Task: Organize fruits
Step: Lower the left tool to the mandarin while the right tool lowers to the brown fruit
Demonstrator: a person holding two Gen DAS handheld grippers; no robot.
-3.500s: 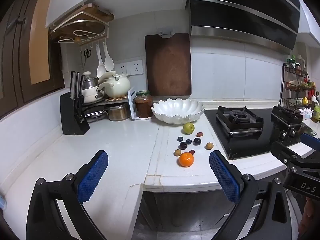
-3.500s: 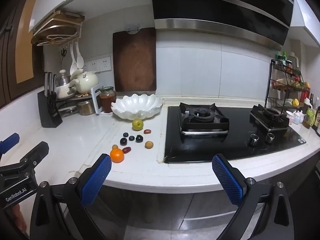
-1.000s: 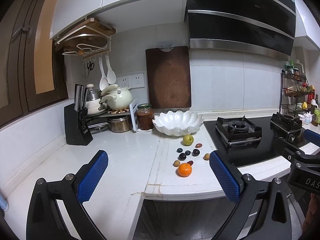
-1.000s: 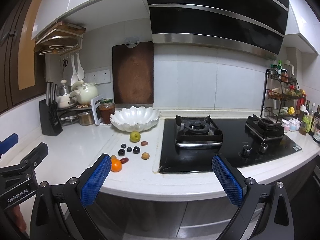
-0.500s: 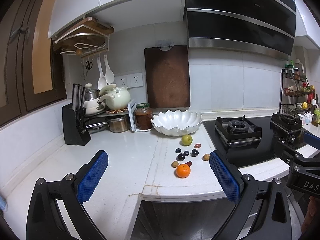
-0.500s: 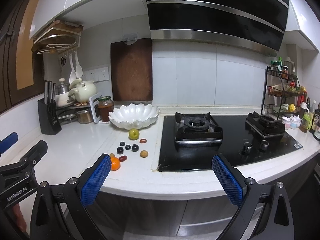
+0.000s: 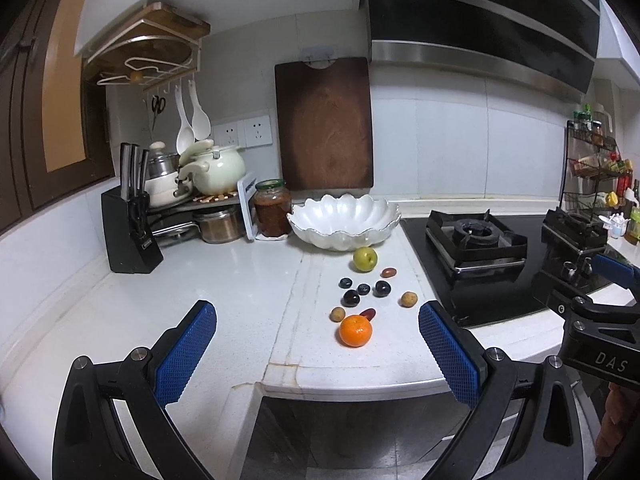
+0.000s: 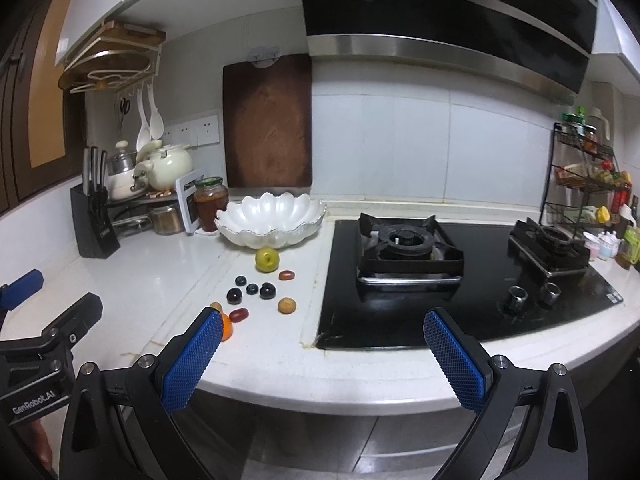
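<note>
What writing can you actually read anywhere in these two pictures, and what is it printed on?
"DAS": on the body of the right gripper, cut off at the edge of the left wrist view.
"GenRobot.AI": on the body of the left gripper, seen in the right wrist view.
Range hood: small white brand mark, too small to read.
Knife block: small label, unreadable.
Spice rack: bottle labels blurred.

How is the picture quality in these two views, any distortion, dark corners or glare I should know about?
Left wrist view: strong fisheye bending of the counter edge, black corners, dim warm-less light, fruit still sharp, like the orange. Right wrist view: same curvature and vignette, soft reflections on the black hob, and the orange half hidden behind a blue pad.
</note>
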